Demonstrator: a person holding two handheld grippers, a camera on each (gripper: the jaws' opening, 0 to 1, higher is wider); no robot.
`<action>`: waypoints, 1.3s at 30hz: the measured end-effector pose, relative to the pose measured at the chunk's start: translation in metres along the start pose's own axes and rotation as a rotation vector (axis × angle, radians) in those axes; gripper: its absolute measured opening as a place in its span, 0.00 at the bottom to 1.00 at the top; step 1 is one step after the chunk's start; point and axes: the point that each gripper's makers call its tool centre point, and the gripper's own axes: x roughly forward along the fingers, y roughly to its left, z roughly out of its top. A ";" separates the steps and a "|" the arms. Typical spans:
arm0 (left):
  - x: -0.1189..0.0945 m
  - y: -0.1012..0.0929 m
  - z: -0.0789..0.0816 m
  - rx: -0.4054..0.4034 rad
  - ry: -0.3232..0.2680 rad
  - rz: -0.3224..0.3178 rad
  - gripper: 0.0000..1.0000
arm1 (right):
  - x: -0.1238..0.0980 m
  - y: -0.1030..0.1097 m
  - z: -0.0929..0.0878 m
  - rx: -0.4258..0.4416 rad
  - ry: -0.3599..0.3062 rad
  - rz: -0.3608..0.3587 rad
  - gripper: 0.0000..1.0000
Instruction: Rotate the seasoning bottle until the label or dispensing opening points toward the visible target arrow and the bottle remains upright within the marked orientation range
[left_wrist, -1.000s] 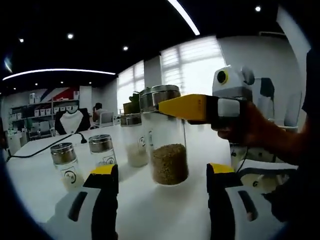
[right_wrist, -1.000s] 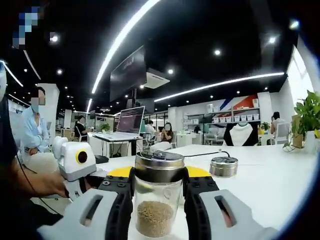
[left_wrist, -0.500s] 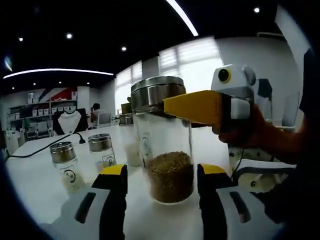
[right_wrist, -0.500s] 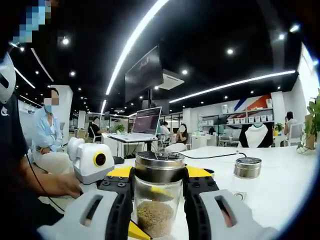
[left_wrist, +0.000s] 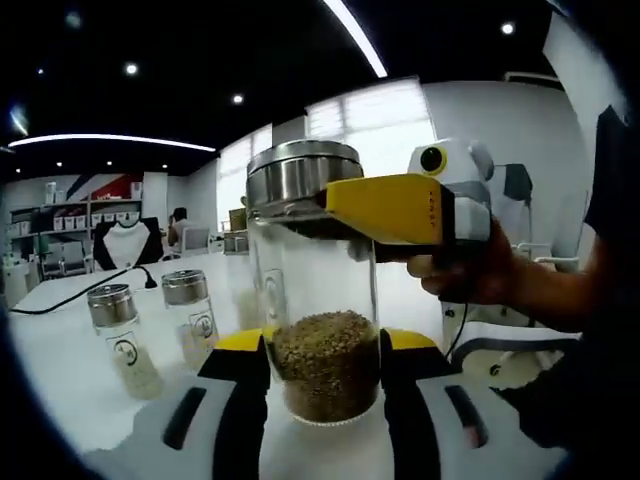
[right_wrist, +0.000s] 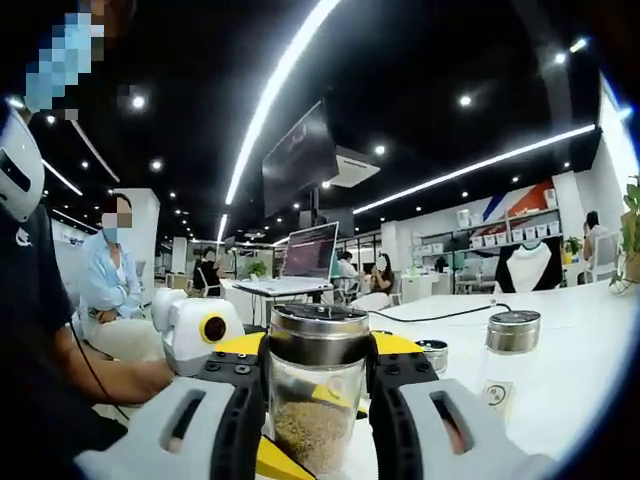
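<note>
Seasoning bottle upright on a white worktop in a dim, ceiling-lit office.

The glass seasoning bottle, steel-capped and partly filled with brown grains, stands at frame centre. The right tongs clamp its neck; the left tongs flank its base, contact unclear. Two smaller jars stand at lower left.

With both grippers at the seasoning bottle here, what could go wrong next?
1. The right gripper clamps the seasoning bottle just under its metal lid, while the left gripper brackets the lower body. Unequal turning could tilt it.
2. Glass held between hard jaws may slip during rotation.
3. Two small shaker jars stand on the white table beside it; a wide swing might knock them. No target arrow is visible, so alignment cannot be checked.
</note>
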 end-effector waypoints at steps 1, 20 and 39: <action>0.000 0.000 0.001 -0.004 0.003 0.009 0.45 | 0.000 0.000 0.001 0.006 -0.005 -0.002 0.36; -0.006 0.018 0.003 0.026 0.022 0.211 0.44 | 0.012 -0.005 0.003 -0.056 0.025 -0.123 0.37; -0.005 0.020 0.006 -0.074 -0.026 0.267 0.44 | 0.022 -0.014 -0.003 -0.132 0.055 -0.341 0.40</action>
